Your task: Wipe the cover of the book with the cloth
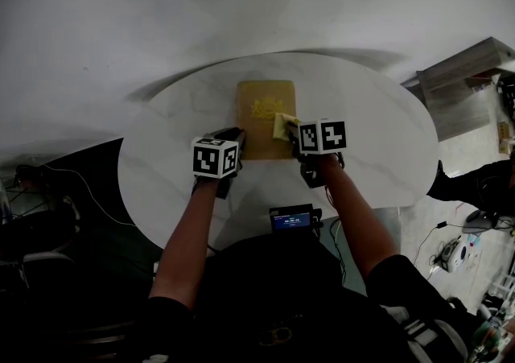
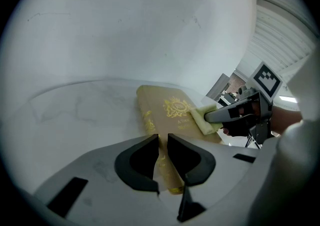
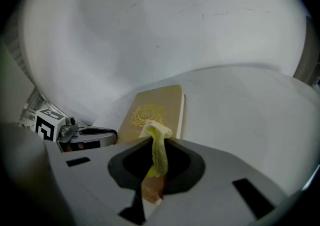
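Tan book (image 1: pixel 259 132) — ornate gold-crested cover

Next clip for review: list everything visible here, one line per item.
table: one, white marbled, round, in front of the person.
book: one, tan with a gold emblem, flat on the table's middle.
cloth: one, yellow-green, resting on the book's right side.
device: one, dark with a lit blue screen, at the table's near edge.
cables: several, dark, on the floor at left.
shelf unit: one, grey, on the far right.
left gripper: one, grey, jaws closed on the book's near left corner.
right gripper: one, grey, jaws shut on the cloth.
forearms: two, bare, reaching from the bottom edge.
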`<action>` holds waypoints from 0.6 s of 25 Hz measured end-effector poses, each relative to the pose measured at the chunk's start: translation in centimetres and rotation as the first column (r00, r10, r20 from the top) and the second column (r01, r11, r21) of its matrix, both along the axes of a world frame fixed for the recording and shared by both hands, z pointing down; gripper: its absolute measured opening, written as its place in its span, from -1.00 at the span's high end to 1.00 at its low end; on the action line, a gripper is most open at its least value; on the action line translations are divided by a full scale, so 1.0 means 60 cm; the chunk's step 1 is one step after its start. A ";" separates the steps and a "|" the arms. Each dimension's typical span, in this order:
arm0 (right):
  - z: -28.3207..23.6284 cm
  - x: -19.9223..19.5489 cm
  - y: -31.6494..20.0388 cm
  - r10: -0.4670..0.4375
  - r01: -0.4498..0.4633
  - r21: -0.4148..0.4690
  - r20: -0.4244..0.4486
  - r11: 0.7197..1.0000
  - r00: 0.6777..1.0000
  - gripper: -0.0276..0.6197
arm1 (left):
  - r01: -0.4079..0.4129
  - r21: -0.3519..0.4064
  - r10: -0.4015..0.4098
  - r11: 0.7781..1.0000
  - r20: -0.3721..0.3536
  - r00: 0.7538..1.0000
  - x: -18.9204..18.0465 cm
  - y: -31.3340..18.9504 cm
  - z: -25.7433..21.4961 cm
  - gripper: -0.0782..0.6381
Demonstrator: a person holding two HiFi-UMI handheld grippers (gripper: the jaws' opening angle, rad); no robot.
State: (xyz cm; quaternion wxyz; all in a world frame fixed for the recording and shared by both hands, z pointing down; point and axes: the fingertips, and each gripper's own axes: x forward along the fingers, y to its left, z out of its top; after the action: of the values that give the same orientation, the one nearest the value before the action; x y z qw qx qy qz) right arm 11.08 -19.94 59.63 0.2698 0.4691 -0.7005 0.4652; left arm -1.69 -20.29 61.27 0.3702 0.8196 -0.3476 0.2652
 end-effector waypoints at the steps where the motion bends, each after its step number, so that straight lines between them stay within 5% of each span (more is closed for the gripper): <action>1: 0.000 0.004 0.001 0.005 -0.005 0.000 -0.002 1.000 1.000 0.64 | 0.000 0.000 0.000 1.000 0.000 1.000 0.000 0.000 0.000 0.61; 15: 0.002 0.044 0.010 0.063 -0.063 -0.004 -0.003 0.998 0.998 0.64 | -0.002 0.005 0.002 1.000 0.003 1.000 -0.002 -0.002 0.001 0.61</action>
State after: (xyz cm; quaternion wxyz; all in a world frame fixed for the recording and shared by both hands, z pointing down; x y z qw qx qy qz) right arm 13.73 -19.35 59.73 0.2570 0.4911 -0.6841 0.4741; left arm -1.79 -20.40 61.32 0.3671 0.8206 -0.3480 0.2661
